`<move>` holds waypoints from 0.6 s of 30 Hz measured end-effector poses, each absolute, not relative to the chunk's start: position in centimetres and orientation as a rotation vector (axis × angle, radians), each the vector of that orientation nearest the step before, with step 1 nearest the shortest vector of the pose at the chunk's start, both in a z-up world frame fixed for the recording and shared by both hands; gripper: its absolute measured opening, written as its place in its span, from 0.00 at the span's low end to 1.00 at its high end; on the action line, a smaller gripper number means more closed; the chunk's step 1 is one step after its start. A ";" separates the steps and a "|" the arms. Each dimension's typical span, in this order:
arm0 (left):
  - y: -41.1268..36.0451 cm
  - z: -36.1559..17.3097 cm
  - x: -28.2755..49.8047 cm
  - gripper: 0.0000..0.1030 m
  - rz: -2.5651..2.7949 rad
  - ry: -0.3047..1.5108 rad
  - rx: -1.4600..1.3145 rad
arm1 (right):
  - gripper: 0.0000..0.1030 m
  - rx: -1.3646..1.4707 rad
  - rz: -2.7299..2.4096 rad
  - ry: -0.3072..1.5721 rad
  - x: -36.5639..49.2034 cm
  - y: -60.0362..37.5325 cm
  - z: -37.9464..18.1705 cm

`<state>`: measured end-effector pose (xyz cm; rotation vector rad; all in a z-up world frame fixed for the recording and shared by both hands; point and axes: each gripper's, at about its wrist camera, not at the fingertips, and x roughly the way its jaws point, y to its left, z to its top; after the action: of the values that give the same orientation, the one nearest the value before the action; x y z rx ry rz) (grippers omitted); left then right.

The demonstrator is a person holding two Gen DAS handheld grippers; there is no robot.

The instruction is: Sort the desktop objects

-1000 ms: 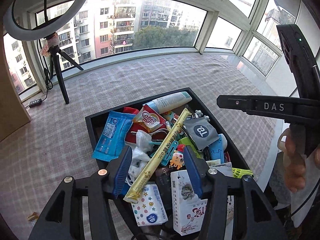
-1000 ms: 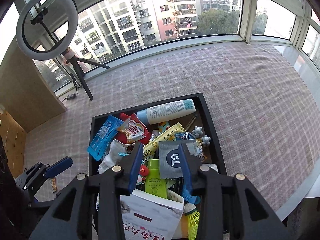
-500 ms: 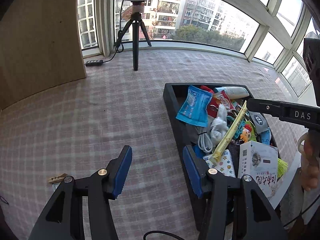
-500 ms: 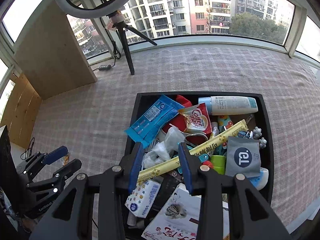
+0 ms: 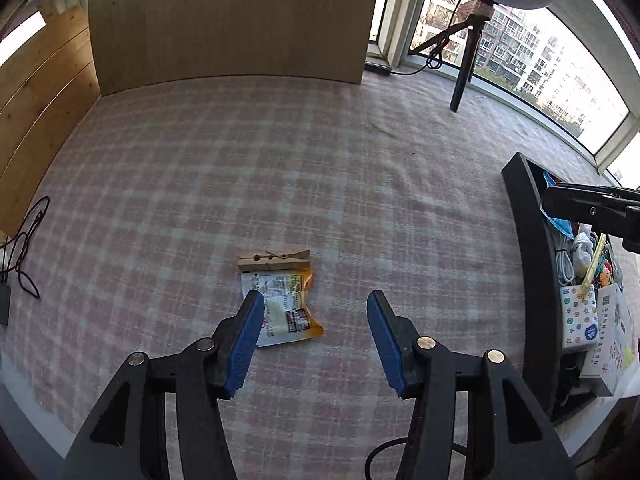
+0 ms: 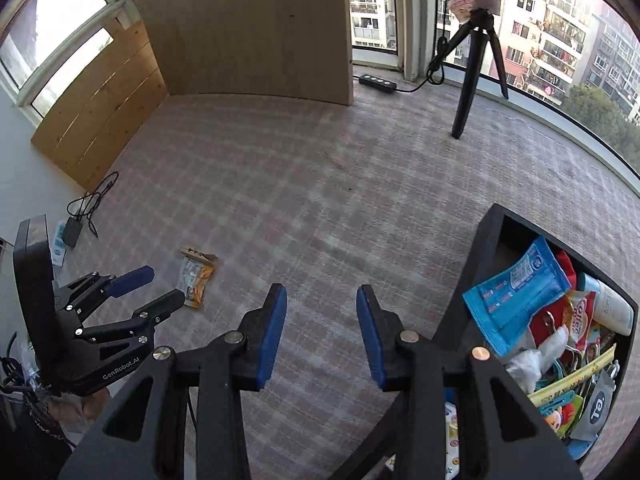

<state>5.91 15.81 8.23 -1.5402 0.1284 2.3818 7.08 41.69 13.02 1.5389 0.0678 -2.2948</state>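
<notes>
- Step in hand, my read: picking loose items off the checked cloth (image 5: 320, 168). Target looks like the snack packet (image 5: 285, 309) lying flat, with a wooden clothespin (image 5: 274, 259) touching its far edge.
- Packet vs left gripper (image 5: 316, 312): it sits just past the left finger (image 5: 248, 332) tip, partly hidden behind that blue pad, off toward that side of the gap rather than centred. Right finger (image 5: 382, 334) has only bare cloth ahead of it.
- Left gripper fingers: spread apart, nothing between the pads, nothing gripped.
- In the right wrist view the left gripper (image 6: 160, 288) hovers with its tips at the packet's (image 6: 196, 276) near end; can't tell if it touches.
- Next move calls for: shift toward the packet to centre it in the gap, drop to the cloth, close on it. It's thin and flat, so the pads likely need to scrape under or pinch a raised edge; slip risk.
- Clothespin is in contact with the packet, so it could get dragged along or nudged.
- Right gripper (image 6: 322, 320): fingers parted, empty, over bare cloth, well apart from the packet.
- Black tray (image 6: 490, 232) of mixed items (blue wipes pack (image 6: 516, 292), bottle, sachets) lies just beside the right gripper's right finger.
</notes>
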 end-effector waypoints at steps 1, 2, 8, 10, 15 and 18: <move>15.1 7.9 5.8 0.49 2.385 0.113 -1.552 | 0.35 1.535 -2.266 0.098 6.7 40.5 12.7; 14.5 7.5 5.8 0.50 2.386 0.098 -1.563 | 0.35 1.530 -2.238 0.130 6.4 39.3 12.3; 12.9 5.5 5.7 0.50 2.386 0.060 -1.615 | 0.35 1.510 -2.079 0.336 5.0 32.4 9.5; 12.7 5.0 5.7 0.50 2.383 0.048 -1.624 | 0.35 1.518 -2.027 0.369 4.4 30.7 8.3; 12.3 3.9 5.3 0.50 2.355 -0.008 -1.620 | 0.35 1.528 -1.891 0.426 3.1 27.3 5.7; 12.5 3.4 5.2 0.50 2.343 -0.023 -1.631 | 0.35 1.529 -1.840 0.470 2.8 25.8 4.4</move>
<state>5.17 12.46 3.36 -1.6309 -0.0228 2.3425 2.76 25.78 4.38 1.5286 0.4698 -1.8403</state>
